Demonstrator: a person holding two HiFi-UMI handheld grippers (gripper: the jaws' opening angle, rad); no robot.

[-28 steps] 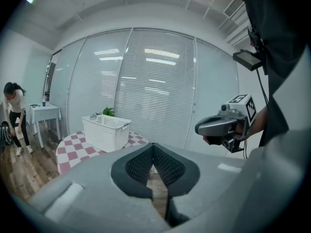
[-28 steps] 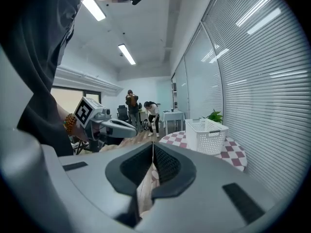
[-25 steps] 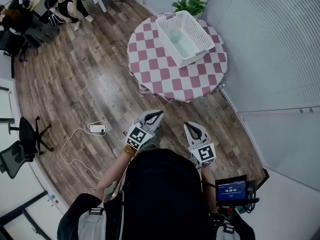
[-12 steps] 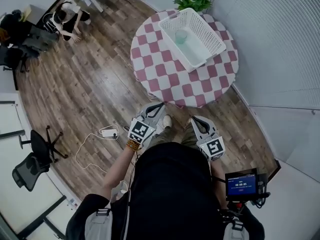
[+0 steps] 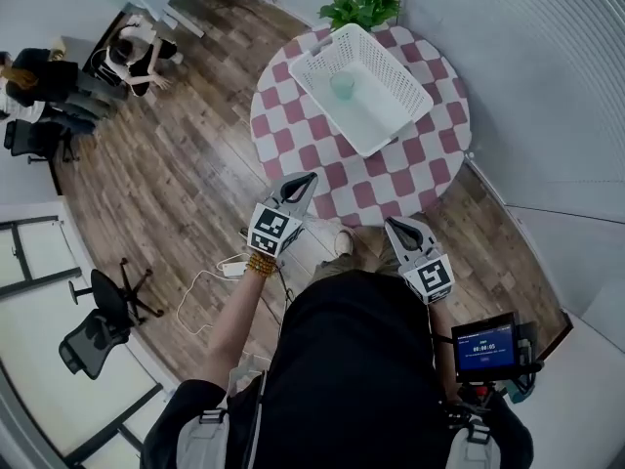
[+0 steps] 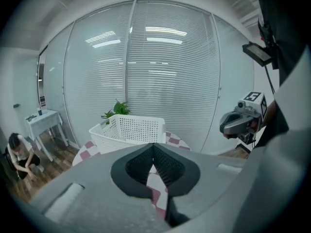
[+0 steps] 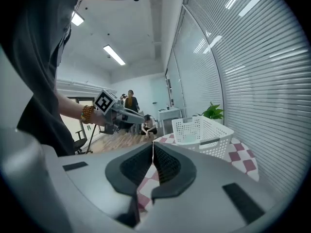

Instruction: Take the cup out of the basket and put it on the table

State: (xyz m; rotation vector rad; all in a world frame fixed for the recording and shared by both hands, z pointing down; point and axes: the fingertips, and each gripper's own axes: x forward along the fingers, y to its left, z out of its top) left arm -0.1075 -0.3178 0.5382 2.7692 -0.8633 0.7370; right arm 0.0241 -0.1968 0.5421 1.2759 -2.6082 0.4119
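Observation:
A white perforated basket (image 5: pixel 362 87) stands on the round table (image 5: pixel 430 149) with a pink-and-white checked cloth. A pale green cup (image 5: pixel 343 86) stands inside the basket, near its left wall. My left gripper (image 5: pixel 306 180) is shut and empty, held in the air just short of the table's near edge. My right gripper (image 5: pixel 396 226) is also shut and empty, a little nearer my body. The left gripper view shows its jaws (image 6: pixel 153 145) closed, with the basket (image 6: pixel 132 130) ahead. In the right gripper view the jaws (image 7: pixel 153 145) are closed and the basket (image 7: pixel 202 133) lies ahead on the right.
A potted plant (image 5: pixel 364 4) stands behind the table. A glass wall with blinds runs along the right side. A power strip and cable (image 5: pixel 232 269) lie on the wood floor by my feet. People (image 5: pixel 132 52) sit at the far left, and an office chair (image 5: pixel 98 326) stands at the left.
The table and basket have come closer and now lie just ahead of both grippers. Both grippers stayed shut and empty.

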